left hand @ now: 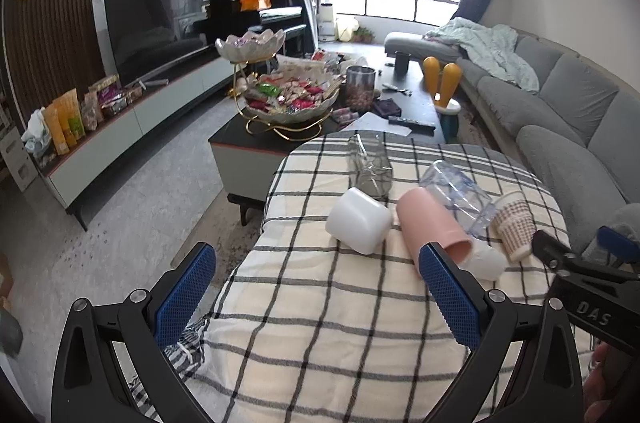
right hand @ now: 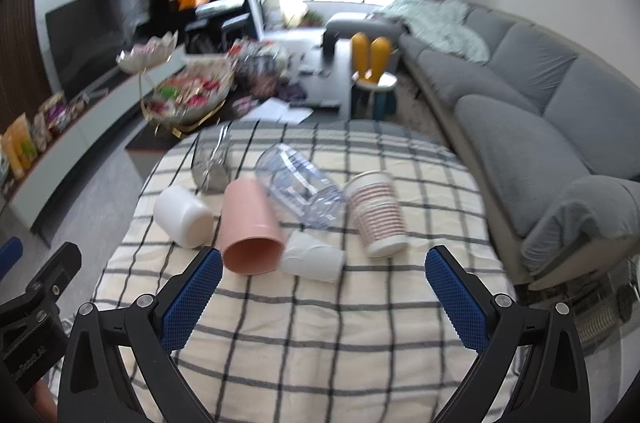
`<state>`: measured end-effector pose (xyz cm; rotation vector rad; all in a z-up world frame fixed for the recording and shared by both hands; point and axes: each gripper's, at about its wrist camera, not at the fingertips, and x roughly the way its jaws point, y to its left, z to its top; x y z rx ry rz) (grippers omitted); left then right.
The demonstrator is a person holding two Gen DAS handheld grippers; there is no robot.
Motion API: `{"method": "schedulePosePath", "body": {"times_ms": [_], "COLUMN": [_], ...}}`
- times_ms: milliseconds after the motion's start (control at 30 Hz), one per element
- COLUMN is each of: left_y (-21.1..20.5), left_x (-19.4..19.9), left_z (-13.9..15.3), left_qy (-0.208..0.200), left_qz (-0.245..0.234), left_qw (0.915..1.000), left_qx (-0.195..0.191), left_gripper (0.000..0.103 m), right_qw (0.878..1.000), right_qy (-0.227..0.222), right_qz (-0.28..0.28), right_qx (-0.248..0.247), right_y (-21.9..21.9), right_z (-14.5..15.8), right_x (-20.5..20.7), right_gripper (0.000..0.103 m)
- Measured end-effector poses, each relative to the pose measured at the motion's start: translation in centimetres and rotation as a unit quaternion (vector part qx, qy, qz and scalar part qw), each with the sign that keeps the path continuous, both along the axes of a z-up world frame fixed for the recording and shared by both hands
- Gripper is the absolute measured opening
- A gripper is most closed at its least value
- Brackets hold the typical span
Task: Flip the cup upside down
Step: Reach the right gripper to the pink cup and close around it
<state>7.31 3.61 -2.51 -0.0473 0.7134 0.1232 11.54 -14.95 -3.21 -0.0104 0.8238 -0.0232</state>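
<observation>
Several cups lie on their sides on a checked tablecloth (left hand: 320,303): a white cup (left hand: 358,220), a pink cup (left hand: 434,225), a clear plastic cup (left hand: 458,193), a striped paper cup (left hand: 514,229), a small white cup (left hand: 486,261) and a grey glass (left hand: 370,167). The right wrist view shows the same white cup (right hand: 182,217), pink cup (right hand: 250,229), clear cup (right hand: 298,183), striped cup (right hand: 378,213) and small white cup (right hand: 312,259). My left gripper (left hand: 316,297) is open and empty, just short of the cups. My right gripper (right hand: 324,301) is open and empty, near the small white cup.
A coffee table (left hand: 256,143) with a snack bowl (left hand: 292,99) stands beyond the cloth. A grey sofa (left hand: 560,111) runs along the right. A TV (left hand: 152,23) and low cabinet are on the left. The right gripper's body (left hand: 592,287) shows at the left wrist view's right edge.
</observation>
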Motion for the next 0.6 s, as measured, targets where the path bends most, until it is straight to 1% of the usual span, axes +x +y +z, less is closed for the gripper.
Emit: {"method": "schedulePosePath", "body": {"times_ms": [200,467,600], "left_y": [1.2,2.9,3.4], "left_x": [2.6,5.9,7.2], "left_z": [-1.0,-2.5,-3.1], "left_qy": [0.017,0.039,0.045], "left_qz": [0.012,0.033,0.037], "left_qw": [0.9998,0.9986,0.9981], "left_qx": [-0.008,-0.017,-0.019], "left_gripper": [0.103,0.103,0.103], "right_qw": [0.997,0.989,0.982], "right_qy": [0.070,0.131,0.170], "right_qz": [0.036,0.064,0.085], "right_qx": [-0.005,-0.013,-0.019], "right_y": [2.0,4.6,5.8], "right_z": [-2.9,-5.7,-7.4], "right_x": [5.2,10.7,12.9], "right_gripper": [0.102,0.102,0.094]}}
